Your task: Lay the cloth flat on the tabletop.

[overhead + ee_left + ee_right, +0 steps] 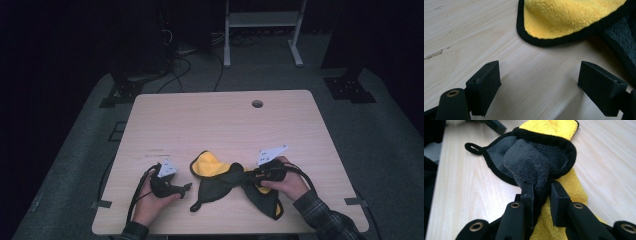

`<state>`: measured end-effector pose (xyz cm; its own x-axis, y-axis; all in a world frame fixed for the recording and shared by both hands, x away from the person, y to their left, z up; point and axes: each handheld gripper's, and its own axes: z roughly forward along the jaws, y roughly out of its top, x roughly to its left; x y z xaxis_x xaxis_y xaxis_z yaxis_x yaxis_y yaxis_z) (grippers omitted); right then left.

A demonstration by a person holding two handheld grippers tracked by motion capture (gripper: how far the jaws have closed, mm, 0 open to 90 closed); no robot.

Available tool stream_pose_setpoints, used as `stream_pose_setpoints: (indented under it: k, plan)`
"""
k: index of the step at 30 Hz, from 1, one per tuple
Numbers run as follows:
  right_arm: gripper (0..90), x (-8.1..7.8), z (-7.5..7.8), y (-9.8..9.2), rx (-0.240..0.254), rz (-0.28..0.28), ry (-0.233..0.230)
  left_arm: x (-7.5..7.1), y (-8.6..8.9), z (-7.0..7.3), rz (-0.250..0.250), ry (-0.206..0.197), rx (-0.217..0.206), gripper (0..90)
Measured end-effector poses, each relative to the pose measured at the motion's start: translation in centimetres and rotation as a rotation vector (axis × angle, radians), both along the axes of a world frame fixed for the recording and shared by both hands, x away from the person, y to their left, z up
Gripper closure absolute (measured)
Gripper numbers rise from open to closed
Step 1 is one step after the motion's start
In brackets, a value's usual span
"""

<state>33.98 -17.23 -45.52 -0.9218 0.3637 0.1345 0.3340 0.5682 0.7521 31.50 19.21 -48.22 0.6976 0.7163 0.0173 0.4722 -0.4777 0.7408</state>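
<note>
A cloth (216, 175), yellow on one face and dark grey on the other with black trim, lies bunched on the wooden table (220, 120) near its front edge. My right gripper (248, 175) is shut on a fold of the cloth (529, 160), grey pile pinched between its jaws (542, 192). The yellow side (571, 187) hangs under them. My left gripper (186, 189) rests just left of the cloth, its jaws wide open over bare wood (541, 80). A yellow corner of the cloth (566, 17) lies beyond them, untouched.
A round cable hole (257, 104) sits near the table's far edge. The cloth's black hanging loop (472, 147) lies flat on the wood. Beyond the table, cables and a white frame (260, 30) stand on the dark floor.
</note>
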Motion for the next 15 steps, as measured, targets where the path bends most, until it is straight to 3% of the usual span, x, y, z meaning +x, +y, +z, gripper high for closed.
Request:
stream_pose_setpoints:
  k: [2,3,4,7,12,15]
  plan:
    - [71.5,0.0,-0.1,0.1,-0.003,0.000,-0.004,0.0,0.0,0.0,0.000,0.000,-0.001,16.7]
    - [60.6,0.0,0.0,0.0,0.005,-0.005,-0.005,0.0,0.0,0.0,0.001,0.000,-0.001,16.9]
    - [60.6,0.0,0.0,0.0,0.005,-0.005,-0.005,0.0,0.0,0.0,0.002,0.000,-0.004,16.9]
    - [48.5,-0.3,0.3,-0.7,0.046,-0.027,0.004,0.0,0.0,0.0,0.005,0.002,-0.014,17.6]
    - [44.8,-1.4,1.0,-2.7,0.066,-0.079,-0.032,0.0,0.1,0.0,0.003,0.007,-0.025,19.7]
    - [46.0,-2.6,0.7,-3.9,0.043,-0.103,-0.047,-0.1,0.0,0.0,-0.002,-0.001,-0.007,19.5]
